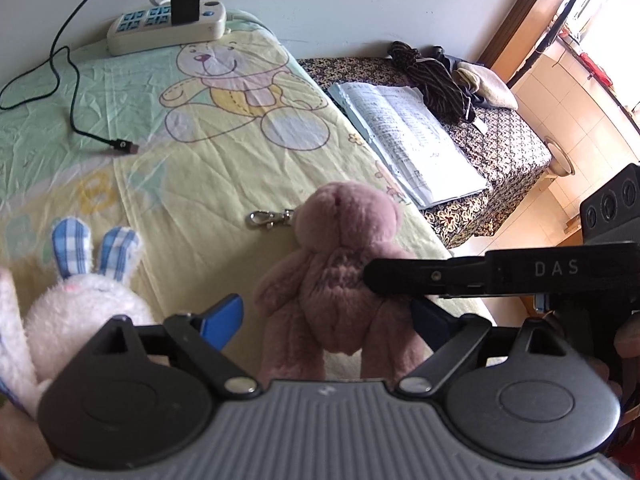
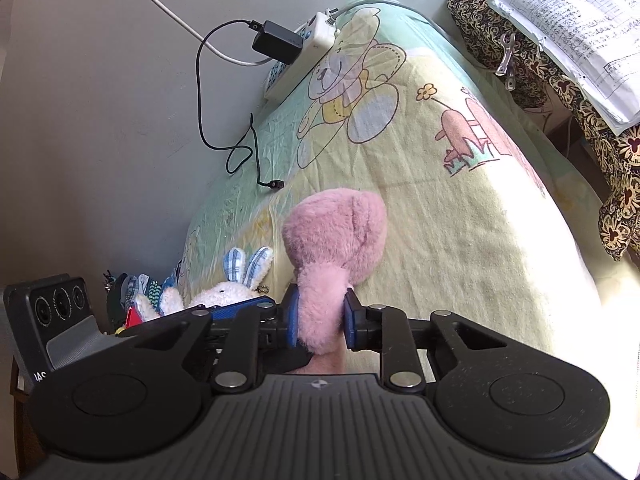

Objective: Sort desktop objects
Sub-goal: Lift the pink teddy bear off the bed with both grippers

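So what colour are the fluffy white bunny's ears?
Blue and white checks on the fluffy white bunny's ears, clearest in the left wrist view.

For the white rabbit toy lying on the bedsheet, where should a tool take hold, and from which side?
Probably the white rabbit toy by its two checked ears, coming from above: they stand clear of the round plush head and look thin enough to pinch.

two plush toys [image 1: 340,264], one power strip [image 1: 168,26], one open book [image 1: 408,136]

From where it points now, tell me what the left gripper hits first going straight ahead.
The pink bear, most likely: it hangs between the open left gripper fingers, held by the right gripper. Depth is unclear.
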Motion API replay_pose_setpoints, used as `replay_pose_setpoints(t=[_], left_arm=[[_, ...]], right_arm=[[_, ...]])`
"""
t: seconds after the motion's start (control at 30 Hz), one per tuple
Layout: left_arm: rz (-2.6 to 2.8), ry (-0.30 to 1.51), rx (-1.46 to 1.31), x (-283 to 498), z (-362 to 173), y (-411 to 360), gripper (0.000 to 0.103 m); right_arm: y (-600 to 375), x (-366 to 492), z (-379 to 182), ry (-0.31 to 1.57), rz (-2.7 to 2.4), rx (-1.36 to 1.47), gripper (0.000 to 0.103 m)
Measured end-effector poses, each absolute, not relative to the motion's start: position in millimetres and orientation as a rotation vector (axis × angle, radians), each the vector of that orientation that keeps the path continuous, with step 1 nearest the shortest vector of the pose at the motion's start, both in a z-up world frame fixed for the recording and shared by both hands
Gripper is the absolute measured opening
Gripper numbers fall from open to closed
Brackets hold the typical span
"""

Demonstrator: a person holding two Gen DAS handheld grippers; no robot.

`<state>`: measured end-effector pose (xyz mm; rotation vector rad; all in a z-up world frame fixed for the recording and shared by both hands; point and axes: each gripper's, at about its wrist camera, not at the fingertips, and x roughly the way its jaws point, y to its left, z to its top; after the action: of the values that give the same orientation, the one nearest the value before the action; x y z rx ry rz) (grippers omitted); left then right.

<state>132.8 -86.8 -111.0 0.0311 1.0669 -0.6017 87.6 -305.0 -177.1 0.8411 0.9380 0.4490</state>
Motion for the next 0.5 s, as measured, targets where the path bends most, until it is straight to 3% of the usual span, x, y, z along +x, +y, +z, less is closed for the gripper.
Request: replay_pose_setpoints(t=[0.1, 0.3, 0.5], left_arm=[[-0.626, 1.102, 0.005, 139, -121, -91, 0.096], [-0.605, 1.126, -0.005, 140, -131, -96, 0.089], [-0.602, 1.126, 0.004, 132, -126, -95, 0.083]], right_arm=[[-305, 86, -178, 0.918, 0.444, 0.834, 0.025], [-301, 86, -183, 0.905, 0.45, 0.87, 0.033], [-300, 76, -181, 0.914, 0.44, 0.894, 0.03]])
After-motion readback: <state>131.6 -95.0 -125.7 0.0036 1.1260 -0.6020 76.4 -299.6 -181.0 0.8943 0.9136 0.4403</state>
